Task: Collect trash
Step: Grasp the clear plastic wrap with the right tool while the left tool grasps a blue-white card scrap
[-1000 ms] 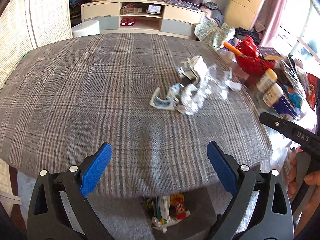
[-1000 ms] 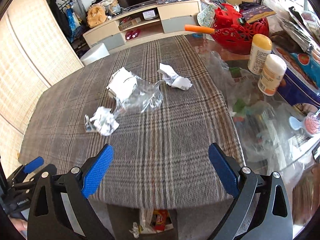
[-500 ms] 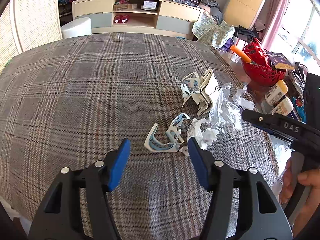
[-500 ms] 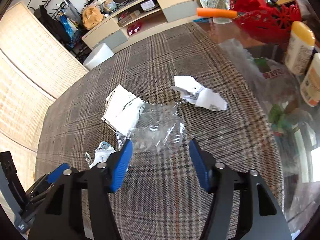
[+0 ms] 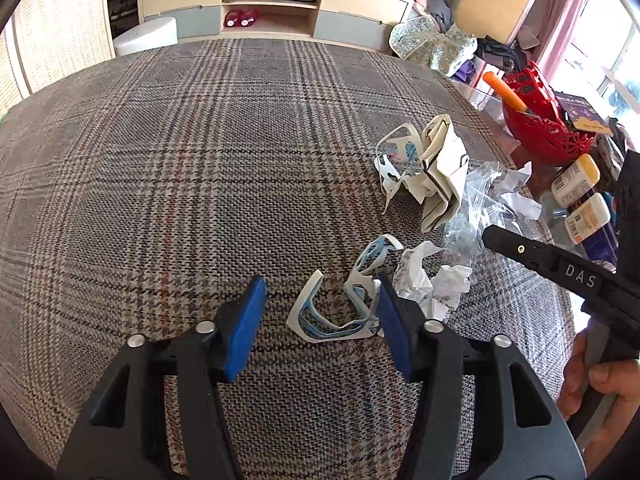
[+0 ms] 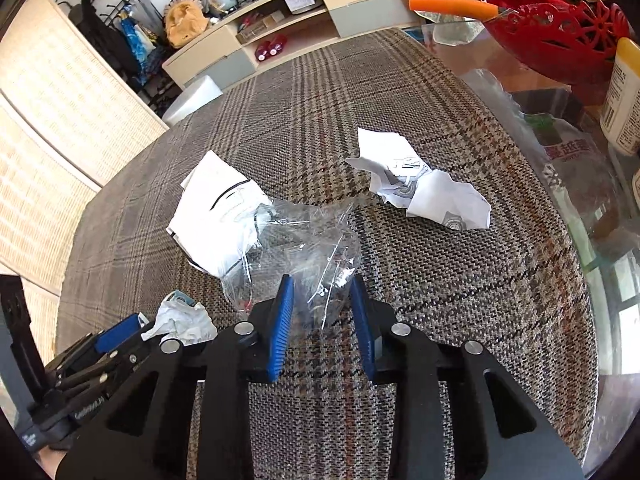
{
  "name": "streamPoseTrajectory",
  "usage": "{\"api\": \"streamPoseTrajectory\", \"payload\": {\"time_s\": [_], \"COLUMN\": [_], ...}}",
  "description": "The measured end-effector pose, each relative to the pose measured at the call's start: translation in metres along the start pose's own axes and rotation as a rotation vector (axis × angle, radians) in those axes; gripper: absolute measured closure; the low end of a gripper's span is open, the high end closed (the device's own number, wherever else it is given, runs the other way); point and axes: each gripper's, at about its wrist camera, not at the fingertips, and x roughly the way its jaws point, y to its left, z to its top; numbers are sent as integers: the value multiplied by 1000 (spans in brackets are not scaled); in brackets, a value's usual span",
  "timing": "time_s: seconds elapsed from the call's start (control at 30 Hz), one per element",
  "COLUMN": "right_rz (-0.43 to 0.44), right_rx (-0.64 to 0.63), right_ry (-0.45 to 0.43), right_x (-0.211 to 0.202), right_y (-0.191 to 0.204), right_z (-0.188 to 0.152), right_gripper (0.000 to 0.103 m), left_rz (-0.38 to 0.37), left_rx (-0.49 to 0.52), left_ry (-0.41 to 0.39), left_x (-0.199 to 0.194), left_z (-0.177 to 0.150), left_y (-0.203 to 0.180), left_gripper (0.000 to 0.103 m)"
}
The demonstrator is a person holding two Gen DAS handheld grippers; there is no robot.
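Note:
Trash lies on a plaid cloth (image 5: 180, 184). A white and blue plastic frame scrap (image 5: 332, 312) sits between the open jaws of my left gripper (image 5: 320, 312), low over the cloth. A crumpled paper ball (image 5: 428, 280) lies just right of it. A folded white carton (image 5: 440, 172) lies farther back. In the right wrist view, my right gripper (image 6: 322, 316) is open with its jaws around the near edge of a clear plastic wrapper (image 6: 304, 244). The white carton (image 6: 220, 220) is to its left and a crumpled white paper (image 6: 424, 188) lies beyond on the right.
A red basket (image 6: 560, 36) with an orange handle, two white bottles (image 5: 580, 200) and plastic bags stand on the glass table part at the right. A low cabinet (image 5: 272, 4) stands behind. The left gripper shows at the lower left of the right wrist view (image 6: 116, 340).
Both grippers have moved forward and down over the cloth and narrowed their jaws. The left now straddles the plastic frame scrap; the right now straddles the clear wrapper's edge.

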Motion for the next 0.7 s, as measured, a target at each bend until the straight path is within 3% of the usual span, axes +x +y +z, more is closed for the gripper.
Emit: {"api": "streamPoseTrajectory", "payload": {"time_s": [0.07,0.17,0.4,0.47,0.7], "right_rz": [-5,-21,-56,-59,-52], "right_rx": [-13,-30,-77,-80,-82], "right_ry": [-14,-25,-29,-27,-3], "right_x": [-5,-15,-45,-51,-69], "right_y": [-2,-4,-13,-18,-25], "right_z": [-1,-7,-31,-37,-59], "right_gripper": [78,78,79,79,80], "left_rz": [-21,-40,-46,-43,-14], "left_rx": [13,32,26,27,20], "left_ry": [-2,6,1,-2,-5], "left_x": [-1,0,5,3,-26], "left_z": [0,-1,-4,-6,-29], "left_y": [-3,-9,-20,-23,-22], "left_gripper": [71,83,87,98,102]}}
